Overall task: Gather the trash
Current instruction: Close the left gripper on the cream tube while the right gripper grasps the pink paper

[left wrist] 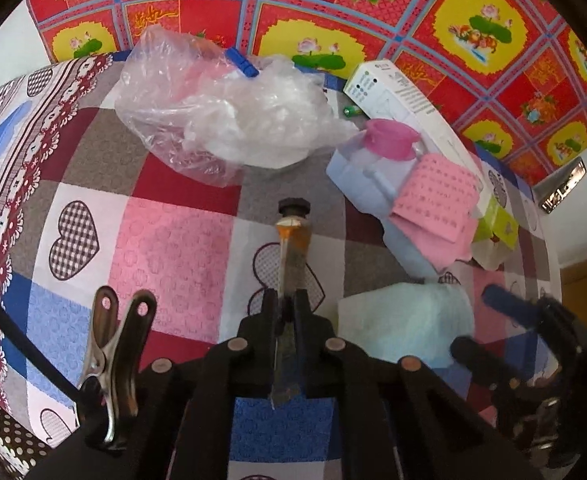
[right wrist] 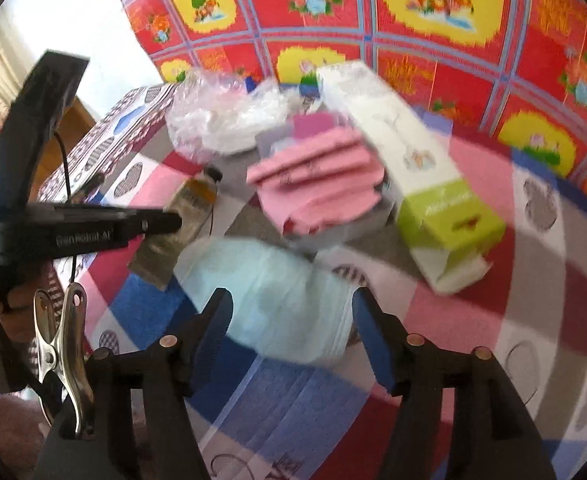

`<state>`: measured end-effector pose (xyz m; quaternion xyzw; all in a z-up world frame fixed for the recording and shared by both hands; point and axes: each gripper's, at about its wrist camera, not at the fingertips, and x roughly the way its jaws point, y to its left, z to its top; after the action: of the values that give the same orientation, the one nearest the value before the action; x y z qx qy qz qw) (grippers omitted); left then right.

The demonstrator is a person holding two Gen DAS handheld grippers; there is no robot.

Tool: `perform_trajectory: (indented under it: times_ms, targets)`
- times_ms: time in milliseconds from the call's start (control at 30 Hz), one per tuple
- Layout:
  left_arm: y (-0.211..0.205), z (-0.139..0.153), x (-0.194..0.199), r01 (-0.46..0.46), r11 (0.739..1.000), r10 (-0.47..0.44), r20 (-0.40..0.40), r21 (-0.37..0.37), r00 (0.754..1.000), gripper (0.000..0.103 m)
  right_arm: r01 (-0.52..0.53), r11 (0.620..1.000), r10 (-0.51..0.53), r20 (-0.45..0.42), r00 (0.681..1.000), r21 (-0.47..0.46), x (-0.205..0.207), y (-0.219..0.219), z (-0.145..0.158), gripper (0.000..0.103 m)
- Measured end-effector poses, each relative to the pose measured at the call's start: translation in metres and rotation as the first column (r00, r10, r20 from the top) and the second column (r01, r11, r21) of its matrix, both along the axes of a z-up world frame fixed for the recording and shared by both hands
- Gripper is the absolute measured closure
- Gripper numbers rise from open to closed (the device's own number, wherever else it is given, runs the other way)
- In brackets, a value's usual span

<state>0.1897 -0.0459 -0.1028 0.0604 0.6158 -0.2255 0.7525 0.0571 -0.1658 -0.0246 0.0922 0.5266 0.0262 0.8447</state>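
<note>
My left gripper is shut on a flattened orange and silver tube with a black cap, held above the patchwork tablecloth; the tube also shows in the right wrist view. My right gripper is open, its fingers either side of a pale blue face mask lying on the table; the mask also shows in the left wrist view. A clear plastic bag pegged with a blue clip lies at the back.
A long white and green box, folded pink paper on a pale blue pack, a pink cup and a small green item lie at the right. A red floral cloth hangs behind.
</note>
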Motion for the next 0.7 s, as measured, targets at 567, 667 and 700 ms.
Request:
perform_trajectory:
  times_ms: [567, 667, 700]
  targets:
    - [-0.021, -0.014, 0.014, 0.0, 1.0, 0.001, 0.025, -0.014, 1.0, 0.081, 0.194, 0.934, -0.203, 0.0, 0.979, 0.299, 0.06, -0.028, 0.002, 0.039]
    - [-0.023, -0.014, 0.017, -0.002, 1.0, 0.002, 0.03, -0.021, 1.0, 0.081, 0.224, 0.926, -0.23, -0.015, 0.973, 0.303, 0.068, -0.03, -0.002, 0.04]
    - [-0.024, -0.014, 0.019, -0.004, 1.0, 0.004, 0.03, -0.022, 1.0, 0.081, 0.231, 0.925, -0.236, -0.019, 0.972, 0.302, 0.07, -0.031, -0.003, 0.041]
